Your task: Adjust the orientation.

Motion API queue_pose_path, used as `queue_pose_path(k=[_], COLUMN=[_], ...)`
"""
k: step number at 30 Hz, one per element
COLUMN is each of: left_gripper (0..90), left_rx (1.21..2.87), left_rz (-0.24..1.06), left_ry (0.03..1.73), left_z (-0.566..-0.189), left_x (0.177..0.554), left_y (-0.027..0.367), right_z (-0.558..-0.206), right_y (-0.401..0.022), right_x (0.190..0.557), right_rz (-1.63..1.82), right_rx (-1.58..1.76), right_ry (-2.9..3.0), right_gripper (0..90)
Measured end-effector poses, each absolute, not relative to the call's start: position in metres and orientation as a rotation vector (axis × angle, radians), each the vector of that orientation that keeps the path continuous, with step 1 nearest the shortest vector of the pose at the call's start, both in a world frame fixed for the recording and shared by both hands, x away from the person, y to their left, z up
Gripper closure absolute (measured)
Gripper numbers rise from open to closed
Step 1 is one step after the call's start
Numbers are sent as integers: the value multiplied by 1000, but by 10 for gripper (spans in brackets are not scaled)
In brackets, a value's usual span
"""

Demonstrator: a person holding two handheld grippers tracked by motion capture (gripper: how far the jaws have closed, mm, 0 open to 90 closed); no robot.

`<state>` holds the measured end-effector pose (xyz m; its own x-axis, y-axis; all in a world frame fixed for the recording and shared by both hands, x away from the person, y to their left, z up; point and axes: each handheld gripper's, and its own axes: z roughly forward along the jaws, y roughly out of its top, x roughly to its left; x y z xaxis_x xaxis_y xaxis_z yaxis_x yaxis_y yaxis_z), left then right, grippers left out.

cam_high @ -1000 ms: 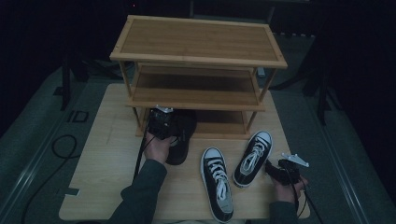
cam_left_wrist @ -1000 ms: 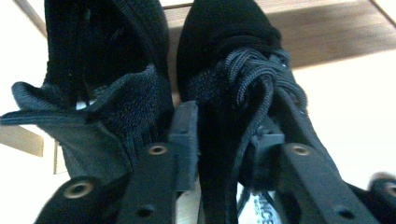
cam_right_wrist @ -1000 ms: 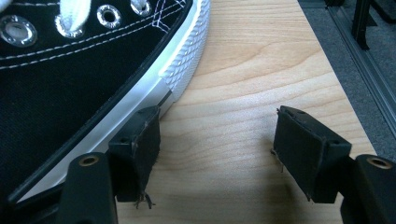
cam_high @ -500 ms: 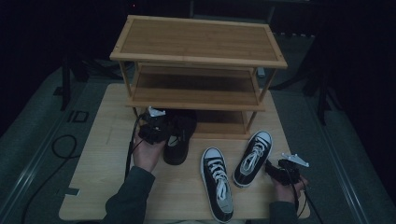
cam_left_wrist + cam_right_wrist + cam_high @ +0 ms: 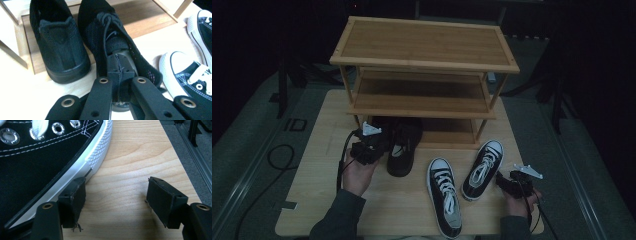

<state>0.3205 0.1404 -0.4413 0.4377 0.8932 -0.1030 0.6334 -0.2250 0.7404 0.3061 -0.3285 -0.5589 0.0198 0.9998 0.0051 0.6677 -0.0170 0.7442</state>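
A black mesh shoe (image 5: 402, 150) (image 5: 117, 42) lies with its toe on the bottom shelf of a wooden shoe rack (image 5: 422, 47) and its heel out on the table. A second black shoe (image 5: 57, 42) stands beside it on that shelf. My left gripper (image 5: 379, 144) (image 5: 121, 72) hangs just left of the first shoe's heel. Its jaws have just been closing and now meet pad to pad with nothing between them. Two black-and-white sneakers (image 5: 444, 202) (image 5: 482, 170) lie at the front right. My right gripper (image 5: 512, 181) (image 5: 117, 192) is open, its left pad against a sneaker's white sole (image 5: 82, 165).
The rack's middle shelf (image 5: 422, 97) and top shelf are bare. The light wooden table (image 5: 312, 190) ends close to the right of my right gripper, with dark floor and a metal rail (image 5: 197, 157) beyond. A black cable (image 5: 277, 160) loops off the table's left side.
My left gripper has drawn back off the black shoe toward the left and the near side. The shoe, both sneakers and the right gripper stay where they were.
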Motion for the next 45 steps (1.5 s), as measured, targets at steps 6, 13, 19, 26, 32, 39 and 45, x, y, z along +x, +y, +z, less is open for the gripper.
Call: queue_pose_path(k=[6,13,19,26,32,39,45], left_gripper=[899,898,897,896,894,893,893], left_rx=[1970,1986,2000,2040,2075,2109,2146], left_rz=[438,408,392,367,343,321,314], left_ry=[1294,1314,1322,1323,1313,1295,1284], left_z=[-453,-471,-482,-496,-506,-514,-521], left_x=[310,300,294,292,291,291,291], left_y=[147,151,152,146,138,129,122], right_z=[-559,-559,-559,-559,-559,-559,-559], right_y=[-329,-328,-329,-328,-328,-328,-328], right_x=[306,306,306,306,306,306,306], right_rz=[765,765,765,765,765,765,766], right_rx=[1743,1743,1743,1744,1744,1744,1744], right_ry=[1705,1705,1705,1704,1704,1705,1705], right_gripper=[313,313,313,313,313,313,313])
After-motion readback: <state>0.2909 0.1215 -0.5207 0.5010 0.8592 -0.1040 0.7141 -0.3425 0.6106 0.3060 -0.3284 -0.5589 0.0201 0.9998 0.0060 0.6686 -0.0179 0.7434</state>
